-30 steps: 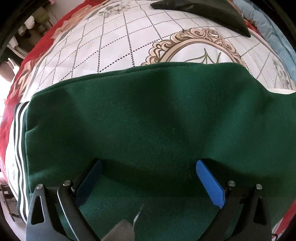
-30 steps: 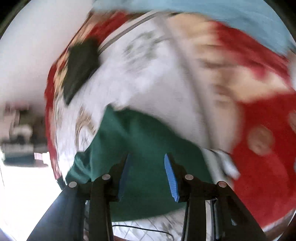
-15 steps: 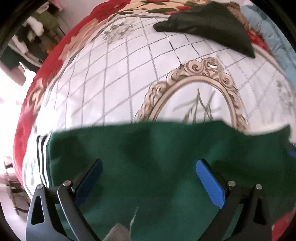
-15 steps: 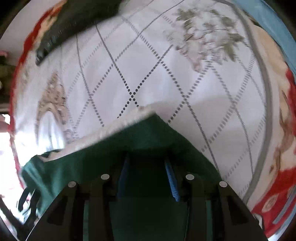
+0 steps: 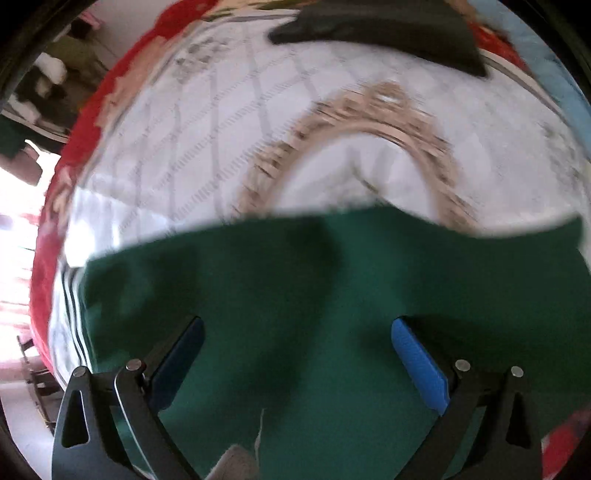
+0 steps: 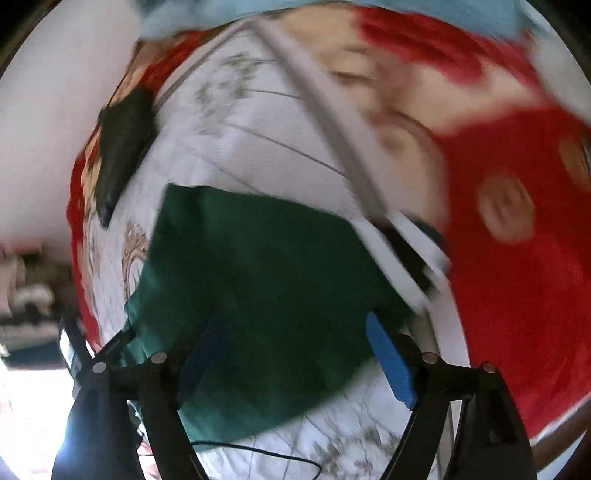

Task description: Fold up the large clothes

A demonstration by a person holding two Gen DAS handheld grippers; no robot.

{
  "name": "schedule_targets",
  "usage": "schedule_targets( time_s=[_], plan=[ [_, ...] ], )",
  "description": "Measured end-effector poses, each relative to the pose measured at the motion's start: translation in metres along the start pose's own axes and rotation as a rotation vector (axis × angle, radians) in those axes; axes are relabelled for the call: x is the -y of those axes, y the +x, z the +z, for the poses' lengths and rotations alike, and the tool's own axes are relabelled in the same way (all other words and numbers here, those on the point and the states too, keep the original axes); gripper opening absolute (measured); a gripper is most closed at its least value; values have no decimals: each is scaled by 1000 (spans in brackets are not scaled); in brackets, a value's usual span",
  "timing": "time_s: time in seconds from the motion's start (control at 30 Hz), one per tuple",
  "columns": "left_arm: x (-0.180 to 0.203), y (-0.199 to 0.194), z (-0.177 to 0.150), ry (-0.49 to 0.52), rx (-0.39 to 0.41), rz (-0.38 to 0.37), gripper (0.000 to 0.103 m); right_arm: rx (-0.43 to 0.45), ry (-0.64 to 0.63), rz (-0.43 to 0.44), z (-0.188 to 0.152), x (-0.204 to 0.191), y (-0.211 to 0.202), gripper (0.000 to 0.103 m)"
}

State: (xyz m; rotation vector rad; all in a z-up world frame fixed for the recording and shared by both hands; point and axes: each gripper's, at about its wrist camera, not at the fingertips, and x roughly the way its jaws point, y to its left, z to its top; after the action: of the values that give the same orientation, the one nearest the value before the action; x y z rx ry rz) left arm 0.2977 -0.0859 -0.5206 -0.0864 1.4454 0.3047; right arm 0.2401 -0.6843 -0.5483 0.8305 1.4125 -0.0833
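Right gripper (image 6: pixel 291 354) jaws have just opened wide, releasing green garment (image 6: pixel 258 295) onto quilted bedspread (image 5: pixel 221 129); left gripper (image 5: pixel 295 354) wide, empty.

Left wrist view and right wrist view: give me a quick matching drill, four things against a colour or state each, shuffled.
Things:
1. green fleece garment
2. dark folded cloth
3. right gripper
4. quilted bedspread

Descriptions:
A. white with a grid of dotted lines and a red border
B. jaws wide apart, nothing clamped; they have just been opening
C. lies near the far edge of the bed
D. spread under both grippers, striped trim at one end

Pairs: 1-D, 2-C, 3-B, 4-A
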Motion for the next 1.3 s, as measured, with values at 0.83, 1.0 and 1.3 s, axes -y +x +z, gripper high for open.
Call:
schedule_targets(
  time_s=[0.83, 1.0, 1.3],
  plan=[
    [97, 10, -45, 150, -56, -61, 103, -23, 259, 629, 19, 45, 111, 39],
    [98, 9, -48, 145, -64, -74, 103, -5, 224, 561, 23, 34, 124, 61],
    [99, 9, -53, 139, -47, -89, 103, 28, 182, 622, 32, -1, 123, 25]
  ],
)
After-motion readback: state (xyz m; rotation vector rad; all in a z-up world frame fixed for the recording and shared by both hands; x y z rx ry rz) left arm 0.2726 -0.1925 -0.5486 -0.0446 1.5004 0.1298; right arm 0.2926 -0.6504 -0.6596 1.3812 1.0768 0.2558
